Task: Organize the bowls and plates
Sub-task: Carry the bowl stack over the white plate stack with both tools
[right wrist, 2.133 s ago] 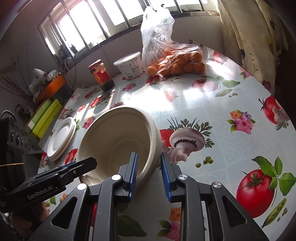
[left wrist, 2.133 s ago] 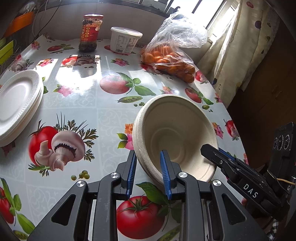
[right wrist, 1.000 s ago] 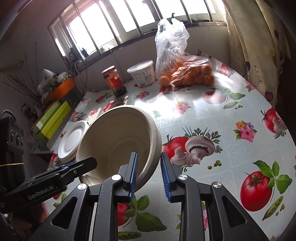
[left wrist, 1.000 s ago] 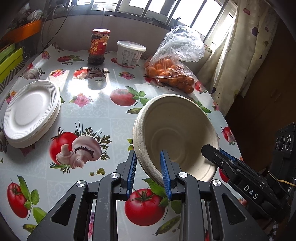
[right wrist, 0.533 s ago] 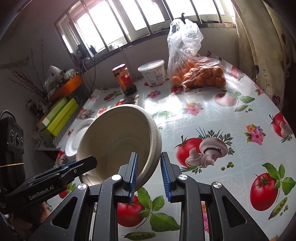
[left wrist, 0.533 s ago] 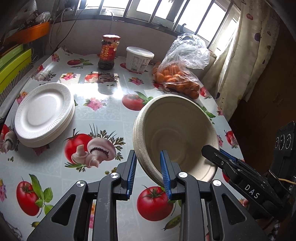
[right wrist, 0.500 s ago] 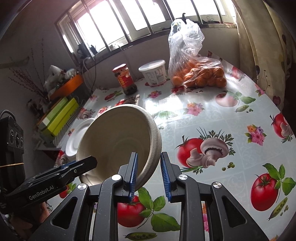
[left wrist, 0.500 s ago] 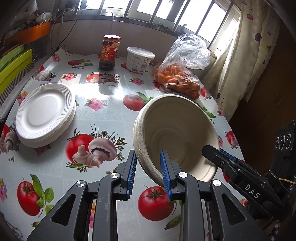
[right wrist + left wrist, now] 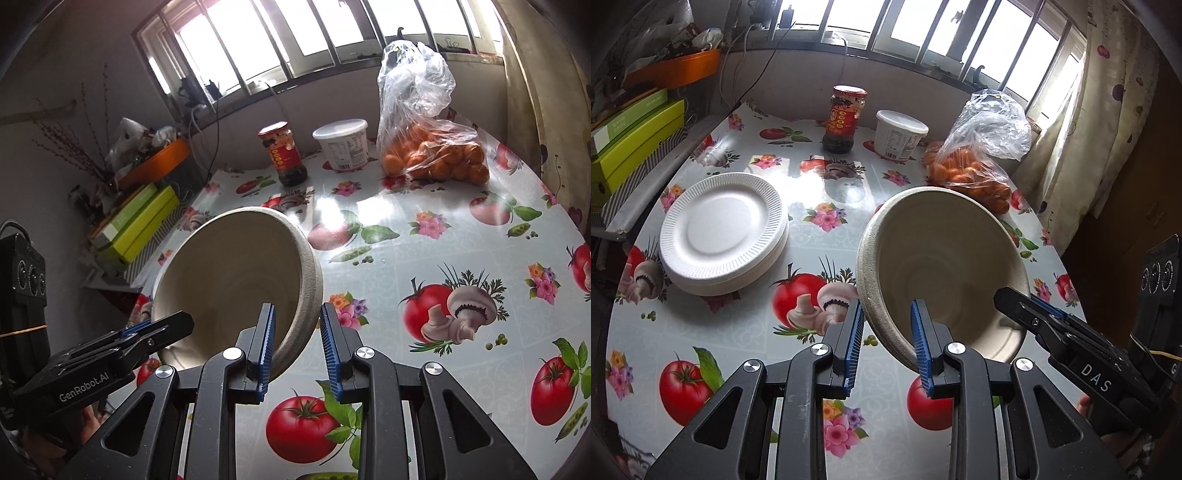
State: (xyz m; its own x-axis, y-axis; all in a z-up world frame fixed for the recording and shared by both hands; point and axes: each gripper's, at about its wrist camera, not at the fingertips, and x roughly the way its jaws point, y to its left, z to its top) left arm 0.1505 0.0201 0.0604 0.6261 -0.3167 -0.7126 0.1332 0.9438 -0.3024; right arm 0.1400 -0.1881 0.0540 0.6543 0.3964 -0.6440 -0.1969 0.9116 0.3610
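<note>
A stack of beige paper bowls [image 9: 942,258] hangs tilted above the table, gripped at opposite sides of its rim. My left gripper [image 9: 886,328] is shut on the near rim, one blue pad inside and one outside. My right gripper [image 9: 295,328] is shut on the other side of the bowls [image 9: 229,273] in the same way. Each gripper shows in the other's view: the right gripper [image 9: 1008,299] at the lower right, the left gripper [image 9: 173,326] at the lower left. A stack of white foam plates [image 9: 720,229] lies on the table to the left.
At the table's far side stand a red-lidded jar [image 9: 846,118], a white tub [image 9: 900,134] and a plastic bag of oranges [image 9: 971,173]. Green boxes [image 9: 631,136] sit on a shelf beyond the left edge. A curtain [image 9: 1108,92] hangs at the right.
Both grippers have drawn back and risen slightly with the bowls held between them. More of the table, the plates and the window has come into view. The grips are unchanged.
</note>
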